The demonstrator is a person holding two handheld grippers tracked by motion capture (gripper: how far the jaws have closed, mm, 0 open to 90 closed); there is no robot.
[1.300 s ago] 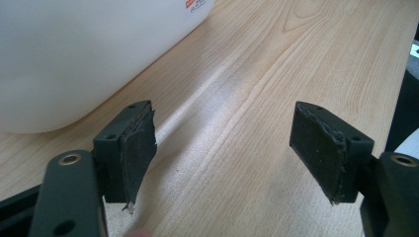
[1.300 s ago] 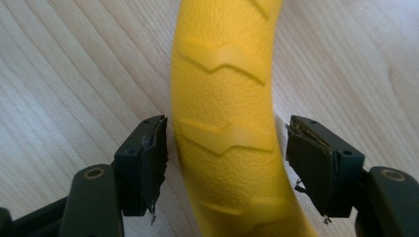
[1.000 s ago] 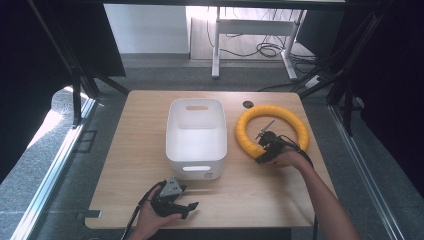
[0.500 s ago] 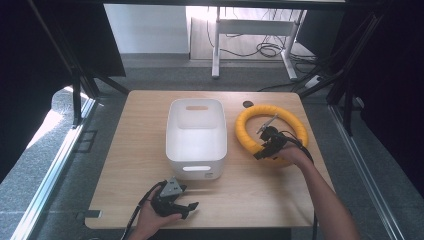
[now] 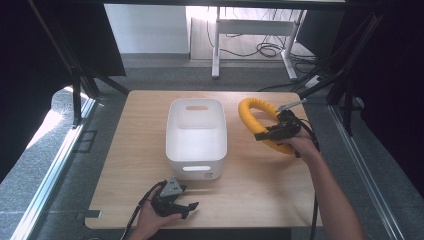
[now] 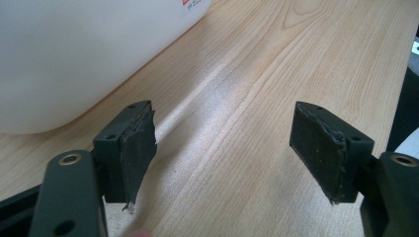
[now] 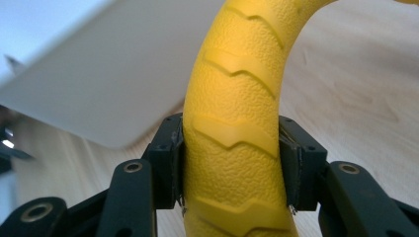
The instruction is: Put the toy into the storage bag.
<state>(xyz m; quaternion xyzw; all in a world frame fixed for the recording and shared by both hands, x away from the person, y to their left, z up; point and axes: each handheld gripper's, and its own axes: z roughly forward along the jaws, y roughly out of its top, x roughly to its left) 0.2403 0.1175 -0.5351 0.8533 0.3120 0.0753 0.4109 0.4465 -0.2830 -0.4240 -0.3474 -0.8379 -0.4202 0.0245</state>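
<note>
A yellow ring [image 5: 252, 116] with a grooved, textured surface is held tilted, lifted off the table to the right of the white bin [image 5: 196, 131]. My right gripper [image 5: 263, 135] is shut on the ring's near-left part; in the right gripper view both pads press the yellow ring [image 7: 237, 123] from either side, with the white bin [image 7: 84, 84] behind. My left gripper [image 5: 186, 207] rests low at the table's front edge, in front of the bin. In the left gripper view my left gripper [image 6: 222, 148] stands open over bare wood, with the bin's wall [image 6: 74, 54] at upper left.
The wooden table [image 5: 145, 125] has free surface left of the bin and along the front right. A dark round hole [image 5: 283, 106] sits near the far right corner. Black frame posts stand at both sides; a desk with cables is beyond.
The right gripper has raised and tilted the yellow ring, moving it slightly left toward the bin. The left gripper has not moved.
</note>
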